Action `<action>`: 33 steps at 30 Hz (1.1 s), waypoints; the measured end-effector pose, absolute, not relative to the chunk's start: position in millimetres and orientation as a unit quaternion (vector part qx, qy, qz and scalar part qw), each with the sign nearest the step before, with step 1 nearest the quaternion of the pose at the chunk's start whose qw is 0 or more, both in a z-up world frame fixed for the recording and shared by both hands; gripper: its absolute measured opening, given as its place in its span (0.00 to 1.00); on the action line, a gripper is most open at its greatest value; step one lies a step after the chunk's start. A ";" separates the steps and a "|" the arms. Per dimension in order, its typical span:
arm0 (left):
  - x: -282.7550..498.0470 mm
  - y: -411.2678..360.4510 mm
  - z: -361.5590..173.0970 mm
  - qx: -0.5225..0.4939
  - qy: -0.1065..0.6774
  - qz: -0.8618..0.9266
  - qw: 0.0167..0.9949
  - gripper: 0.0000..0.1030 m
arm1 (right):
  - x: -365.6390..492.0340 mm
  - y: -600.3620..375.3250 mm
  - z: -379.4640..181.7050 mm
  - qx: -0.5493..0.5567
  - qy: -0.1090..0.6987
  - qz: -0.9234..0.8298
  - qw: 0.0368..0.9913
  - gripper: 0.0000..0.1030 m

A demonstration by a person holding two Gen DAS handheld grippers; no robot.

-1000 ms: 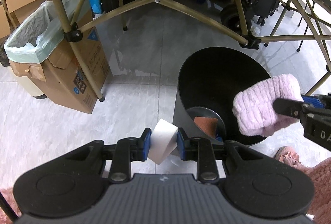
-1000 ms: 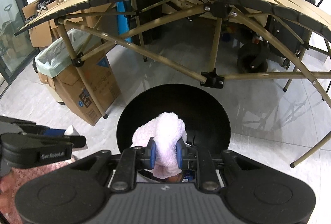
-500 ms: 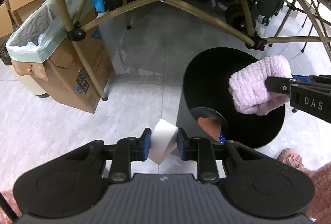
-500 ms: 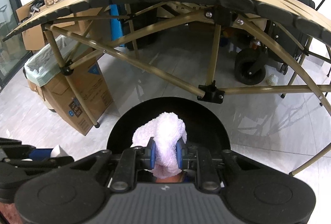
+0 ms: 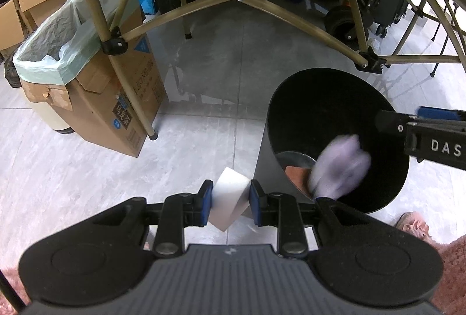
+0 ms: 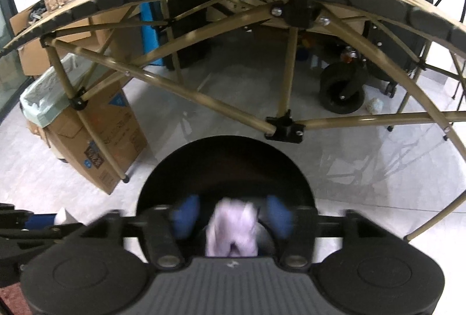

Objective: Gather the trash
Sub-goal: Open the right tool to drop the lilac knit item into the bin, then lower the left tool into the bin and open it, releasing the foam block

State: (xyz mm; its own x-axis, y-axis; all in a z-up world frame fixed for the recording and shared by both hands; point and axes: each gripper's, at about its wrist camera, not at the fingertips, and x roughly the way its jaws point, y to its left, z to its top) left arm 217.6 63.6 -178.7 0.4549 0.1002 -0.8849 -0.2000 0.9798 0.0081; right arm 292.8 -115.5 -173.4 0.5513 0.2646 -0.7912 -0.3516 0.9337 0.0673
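Note:
My left gripper [image 5: 228, 198] is shut on a white folded paper [image 5: 228, 198], held above the floor just left of the black round trash bin [image 5: 291, 99]. My right gripper [image 6: 231, 216] is open over the bin [image 6: 227, 152], its blue pads [image 6: 186, 214] spread apart. The fluffy pink cloth [image 6: 231, 230] is blurred, falling free between the pads into the bin; in the left wrist view the cloth [image 5: 339, 166] is inside the bin mouth beside a brown item [image 5: 295, 172] at the bottom.
A folding table frame [image 6: 204, 99] with tan legs spans above and behind the bin. A cardboard box with a green bag liner [image 5: 58, 50] stands at the left. A black wheel [image 6: 342, 92] sits under the table. Pink rug [image 5: 448, 265] lies at the lower right.
My right gripper has opened and let go of the pink cloth, which drops into the bin. My left gripper still holds the white paper in the same place.

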 end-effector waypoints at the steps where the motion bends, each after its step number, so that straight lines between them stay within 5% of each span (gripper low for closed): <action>1: 217.8 63.8 -178.9 -0.048 0.515 0.089 0.851 0.26 | 292.9 -115.8 -173.5 -0.051 0.440 0.172 0.880 0.73; 6: 218.1 63.8 -179.1 -0.048 0.515 0.089 0.851 0.26 | 294.4 -117.4 -178.0 -0.058 0.452 0.158 0.876 1.00; 33: 233.4 43.9 -172.8 -0.027 0.500 0.074 0.863 0.26 | 294.0 -146.2 -173.1 -0.056 0.446 0.125 0.884 1.00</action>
State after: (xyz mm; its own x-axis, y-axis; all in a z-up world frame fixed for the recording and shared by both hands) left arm 233.4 43.9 -172.8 0.4898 0.1009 -0.8660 -0.1543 0.9876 0.0278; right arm 294.0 -146.2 -173.1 0.5704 0.1712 -0.8033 -0.2703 0.9627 0.0132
